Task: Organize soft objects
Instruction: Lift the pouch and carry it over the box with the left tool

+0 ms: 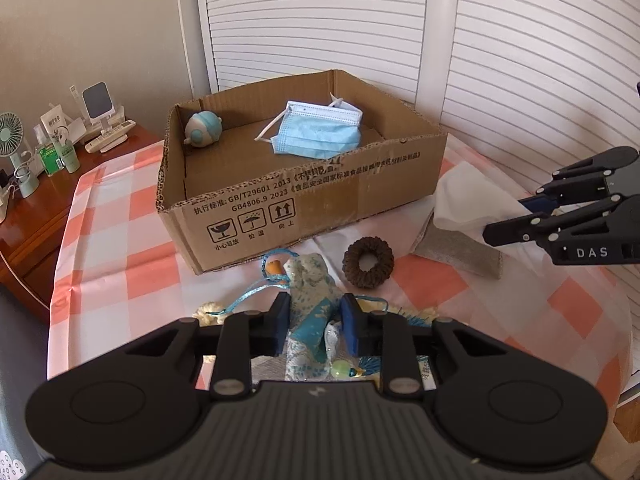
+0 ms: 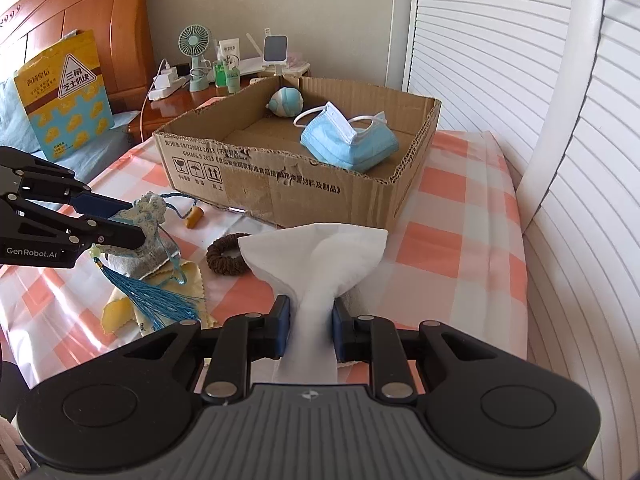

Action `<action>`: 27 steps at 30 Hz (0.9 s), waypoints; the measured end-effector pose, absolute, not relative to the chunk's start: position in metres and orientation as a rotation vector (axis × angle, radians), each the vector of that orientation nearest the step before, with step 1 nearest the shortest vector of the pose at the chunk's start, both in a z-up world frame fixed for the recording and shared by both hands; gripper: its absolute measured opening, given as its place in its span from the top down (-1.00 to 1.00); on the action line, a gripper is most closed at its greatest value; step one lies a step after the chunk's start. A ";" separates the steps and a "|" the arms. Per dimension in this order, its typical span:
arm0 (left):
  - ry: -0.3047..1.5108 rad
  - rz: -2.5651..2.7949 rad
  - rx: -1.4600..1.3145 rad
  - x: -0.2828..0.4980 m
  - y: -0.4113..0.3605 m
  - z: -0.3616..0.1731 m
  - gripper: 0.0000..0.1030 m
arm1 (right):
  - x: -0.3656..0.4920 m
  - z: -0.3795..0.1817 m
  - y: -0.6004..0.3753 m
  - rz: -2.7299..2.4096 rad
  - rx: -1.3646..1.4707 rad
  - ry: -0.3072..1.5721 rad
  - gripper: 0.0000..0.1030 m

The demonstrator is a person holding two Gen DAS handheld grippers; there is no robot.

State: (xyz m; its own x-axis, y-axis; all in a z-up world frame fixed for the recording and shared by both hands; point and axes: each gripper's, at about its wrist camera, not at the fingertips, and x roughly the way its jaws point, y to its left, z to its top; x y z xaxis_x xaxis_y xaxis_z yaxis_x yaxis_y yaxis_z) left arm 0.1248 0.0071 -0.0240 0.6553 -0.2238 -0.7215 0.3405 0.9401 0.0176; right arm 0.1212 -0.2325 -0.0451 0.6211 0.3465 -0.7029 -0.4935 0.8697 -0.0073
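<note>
On the checked orange-and-white cloth (image 1: 120,216) covering the bench, both grippers had something soft in their grasp. The left gripper (image 1: 313,326) was pinched on a blue-patterned fabric sachet (image 1: 310,300), its blue pads pressed into the cloth from both sides, with a blue cord (image 1: 256,294) trailing off and a teal tassel (image 2: 154,296) dangling beneath. Under the sachet lay a yellow cloth with a scalloped edge (image 2: 192,280). Over to the right, the right gripper (image 2: 310,330) was clamped on a white tissue (image 2: 316,256), which bunched narrow between the pads and fanned out wide beyond them. A brown hair scrunchie (image 1: 368,263) sat on the cloth between the two, just in front of the cardboard box (image 1: 320,200), and a grey cloth (image 1: 460,248) lay beneath the tissue. Inside the open box, a blue face mask (image 1: 316,136) rested against the far right side, and a small blue-and-grey plush toy (image 1: 202,128) sat in the far left corner. A wooden nightstand (image 2: 168,108) with a small fan (image 2: 195,50) stood beyond.
</note>
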 end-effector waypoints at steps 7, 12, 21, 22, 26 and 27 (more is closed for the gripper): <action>0.796 -0.352 0.159 0.122 0.012 -0.020 0.46 | 0.112 -0.037 -0.232 0.492 -0.214 0.738 0.51; 0.855 -0.332 0.122 0.123 0.014 -0.044 -0.13 | 0.107 -0.038 -0.229 0.495 -0.216 0.742 0.51; 0.840 -0.261 0.151 0.114 0.007 -0.056 -0.24 | 0.103 -0.037 -0.229 0.497 -0.210 0.741 0.51; 0.837 -0.260 0.145 0.113 0.007 -0.055 -0.20 | 0.104 -0.037 -0.229 0.498 -0.209 0.741 0.51; 0.837 -0.276 0.119 0.111 0.011 -0.051 0.20 | 0.103 -0.036 -0.229 0.501 -0.213 0.739 0.51; 0.838 -0.279 0.118 0.111 0.012 -0.051 0.27 | 0.103 -0.036 -0.229 0.502 -0.212 0.739 0.51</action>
State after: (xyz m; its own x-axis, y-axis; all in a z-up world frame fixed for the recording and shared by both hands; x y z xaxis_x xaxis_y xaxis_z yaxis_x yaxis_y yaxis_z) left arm 0.1110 0.0117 -0.0510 0.6353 -0.1968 -0.7467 0.2896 0.9571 -0.0058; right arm 0.1029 -0.2289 -0.0362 0.6286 0.3612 -0.6888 -0.5071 0.8618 -0.0108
